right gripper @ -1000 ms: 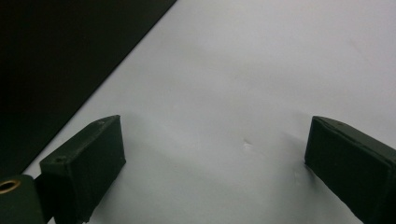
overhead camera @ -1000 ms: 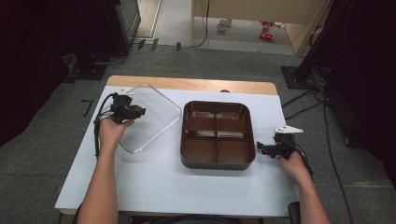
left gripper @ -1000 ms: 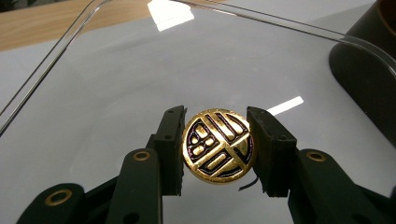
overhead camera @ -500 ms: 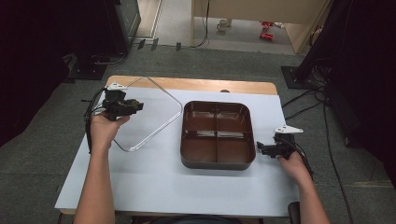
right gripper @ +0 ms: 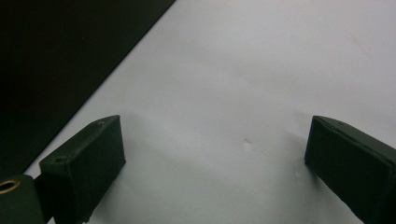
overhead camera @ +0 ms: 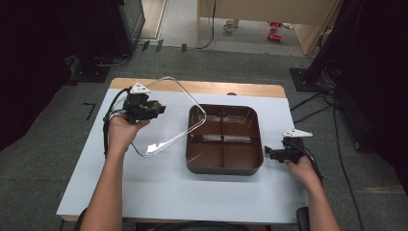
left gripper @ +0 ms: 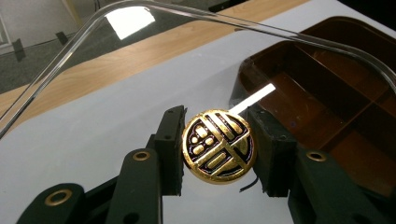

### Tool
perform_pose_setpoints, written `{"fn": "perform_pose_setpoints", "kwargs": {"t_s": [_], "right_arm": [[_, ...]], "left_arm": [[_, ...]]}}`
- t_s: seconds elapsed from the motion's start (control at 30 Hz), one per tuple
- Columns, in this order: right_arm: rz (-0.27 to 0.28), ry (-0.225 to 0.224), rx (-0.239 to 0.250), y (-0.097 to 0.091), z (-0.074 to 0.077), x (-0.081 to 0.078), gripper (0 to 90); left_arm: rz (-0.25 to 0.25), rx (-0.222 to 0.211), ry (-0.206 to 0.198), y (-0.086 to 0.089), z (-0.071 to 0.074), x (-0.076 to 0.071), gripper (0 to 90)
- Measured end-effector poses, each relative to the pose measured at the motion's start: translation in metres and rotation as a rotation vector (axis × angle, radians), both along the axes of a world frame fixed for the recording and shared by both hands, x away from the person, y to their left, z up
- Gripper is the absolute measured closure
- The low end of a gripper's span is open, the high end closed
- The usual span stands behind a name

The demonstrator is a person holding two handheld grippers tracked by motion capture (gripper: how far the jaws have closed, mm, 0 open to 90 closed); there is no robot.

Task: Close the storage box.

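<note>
Since the earlier frame the left tongs (overhead camera: 156,109) have carried the clear lid (overhead camera: 169,118) up off the worktop (overhead camera: 144,183) and across toward the brown tray (overhead camera: 225,139), so that the lid now hangs tilted, its far corner over the tray's left edge. In the left gripper view these tongs (left gripper: 219,147) are clamped on the gold-and-black round knob (left gripper: 218,145) at the lid's middle, one black pad pressed on each side of it; the lid's transparent rim arcs above, and the tray's dark compartments (left gripper: 327,102) lie beyond to the right. The tray sits on the worktop between the two hands, four compartments showing. At the far right, the right tongs (overhead camera: 268,154) rest low just beside the tray's right edge, apart from it. In the right gripper view their pads (right gripper: 84,168) stand wide apart over bare white worktop (right gripper: 243,84), gripping nothing.
</note>
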State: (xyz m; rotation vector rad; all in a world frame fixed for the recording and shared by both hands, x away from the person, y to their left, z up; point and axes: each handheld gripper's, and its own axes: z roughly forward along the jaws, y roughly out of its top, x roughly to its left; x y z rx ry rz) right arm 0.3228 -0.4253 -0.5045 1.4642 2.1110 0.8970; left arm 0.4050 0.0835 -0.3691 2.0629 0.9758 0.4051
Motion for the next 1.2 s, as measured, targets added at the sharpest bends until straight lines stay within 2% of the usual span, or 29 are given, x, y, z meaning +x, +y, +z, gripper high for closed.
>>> {"fn": "perform_pose_setpoints", "kwargs": {"t_s": [0.13,0.33,0.37,0.67,0.9,1.1,1.17,1.2], "right_arm": [[-0.001,0.003,0.002,0.0,0.0,0.0,4.3],[-0.001,0.002,0.003,0.0,0.0,0.0,4.3],[-0.001,0.002,0.003,0.0,0.0,0.0,4.3],[-0.003,0.003,0.004,0.0,0.0,0.0,4.3],[-0.002,0.002,0.003,0.0,0.0,0.0,4.3],[-0.002,0.003,0.004,0.0,0.0,0.0,4.2],[-0.002,0.002,0.004,0.0,0.0,0.0,4.3],[-0.002,0.002,0.004,0.0,0.0,0.0,4.3]], "left_arm": [[-0.047,-0.003,0.009,-0.018,-0.002,-0.002,59.6],[-0.132,0.02,0.006,-0.046,-0.005,-0.005,59.6],[-0.132,0.02,0.006,-0.046,-0.005,-0.005,59.6],[-0.245,0.014,0.017,-0.079,-0.015,-0.005,59.6],[-0.299,0.021,0.001,-0.1,-0.016,-0.005,59.6],[-0.345,0.021,0.008,-0.114,-0.017,-0.006,59.6],[-0.362,0.027,0.007,-0.119,-0.019,-0.007,59.6],[-0.376,0.05,0.009,-0.124,-0.019,-0.006,59.6]]}}
